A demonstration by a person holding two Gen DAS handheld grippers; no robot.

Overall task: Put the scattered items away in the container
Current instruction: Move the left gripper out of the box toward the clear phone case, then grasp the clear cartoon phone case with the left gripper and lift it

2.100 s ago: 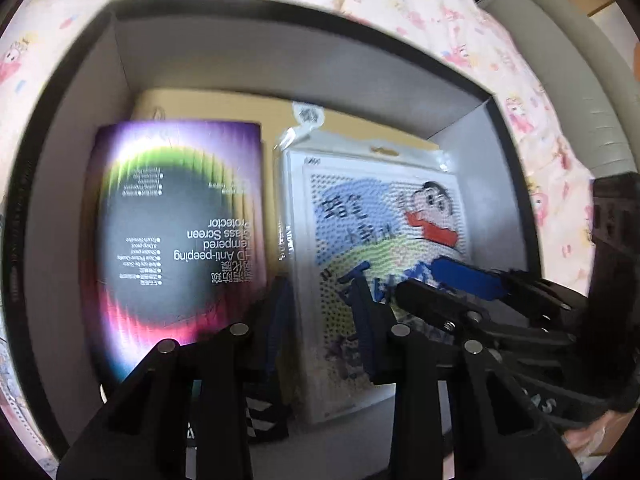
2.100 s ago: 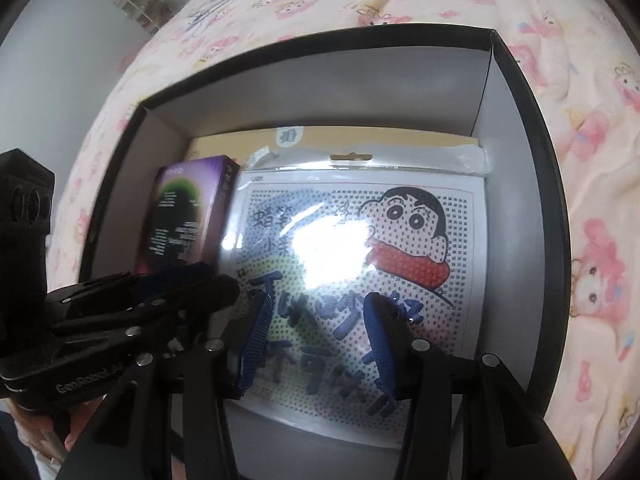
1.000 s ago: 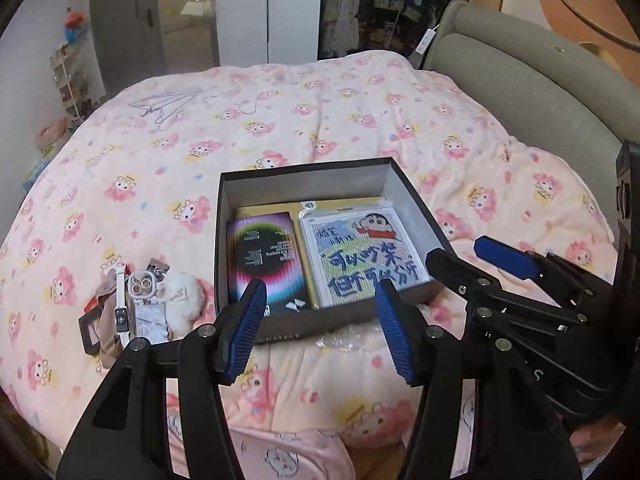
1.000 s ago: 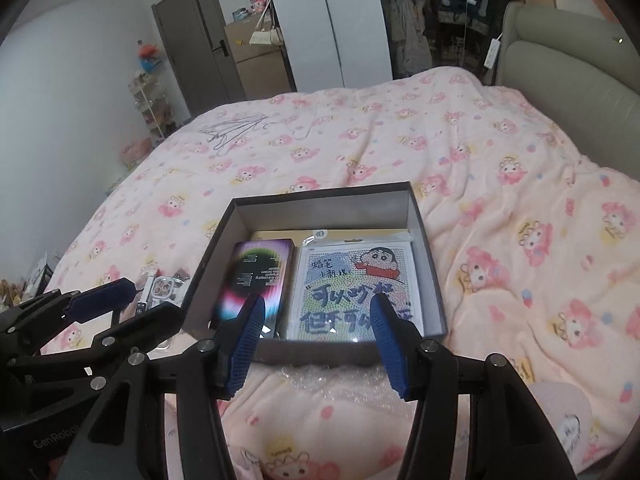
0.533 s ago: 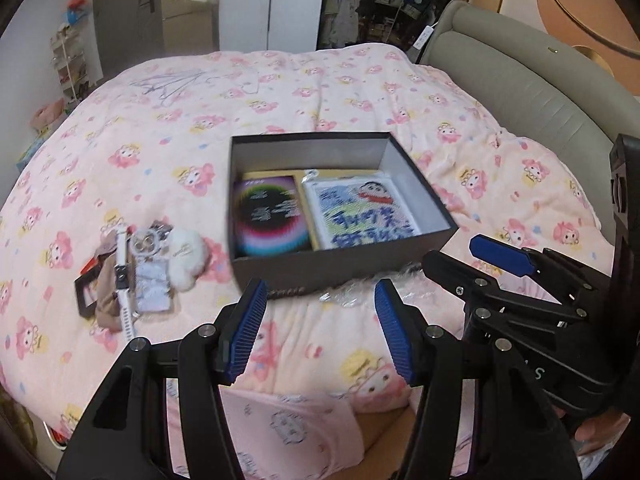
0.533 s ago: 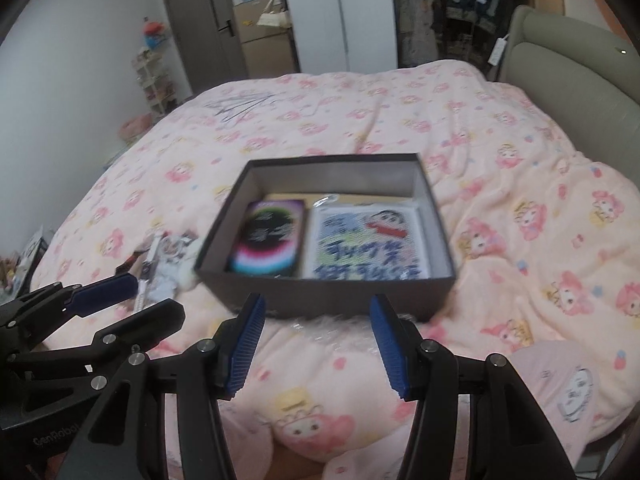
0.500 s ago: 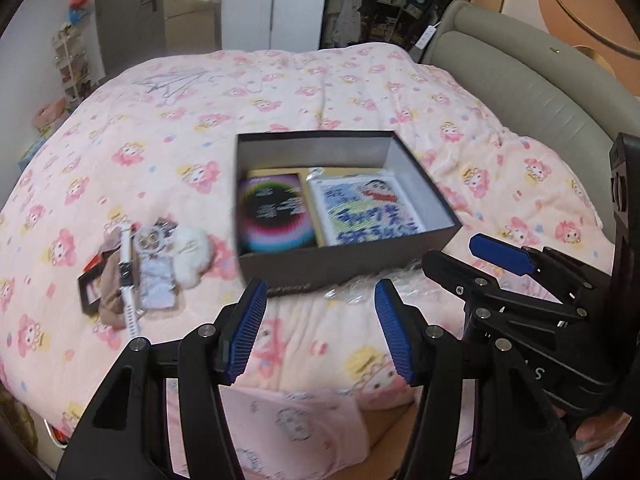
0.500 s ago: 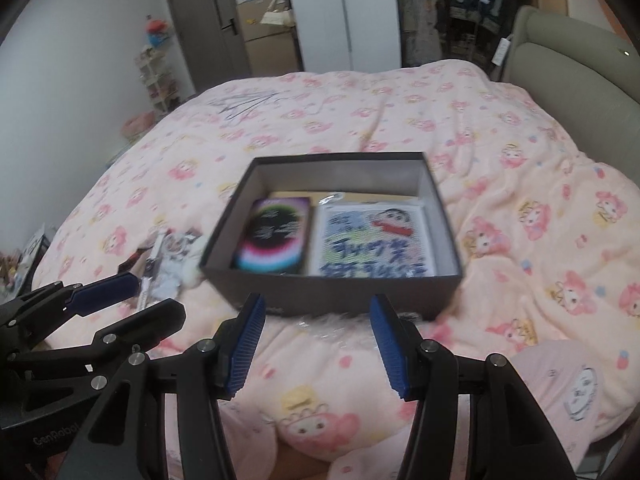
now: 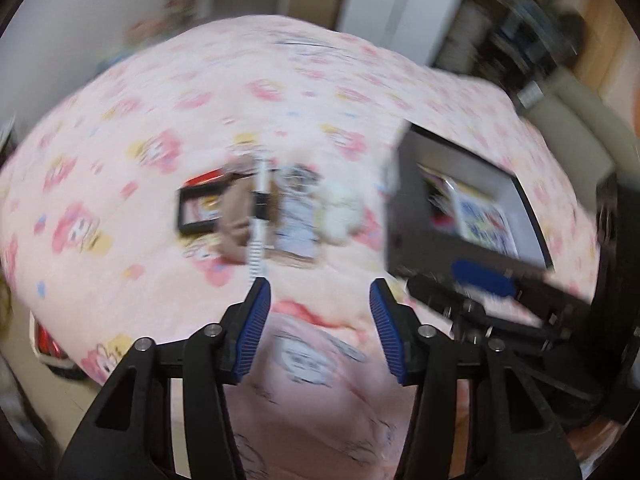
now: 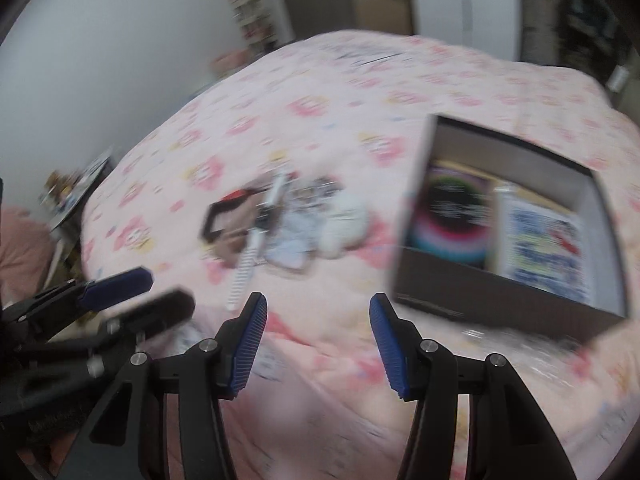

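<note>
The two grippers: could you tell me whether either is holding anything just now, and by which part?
Nothing is held. The left gripper, its jaws closing, and the right gripper both have only the pink bedspread showing between their fingers.

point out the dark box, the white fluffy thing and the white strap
dark box (image 10: 500,300): right wrist view, near side wall
white fluffy thing (image 10: 344,220): right wrist view, its middle
white strap (image 10: 246,264): right wrist view, lower ribbed part

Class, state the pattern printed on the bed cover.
Pink bed cover with repeated cartoon-character prints; clearest in the right wrist view.
</note>
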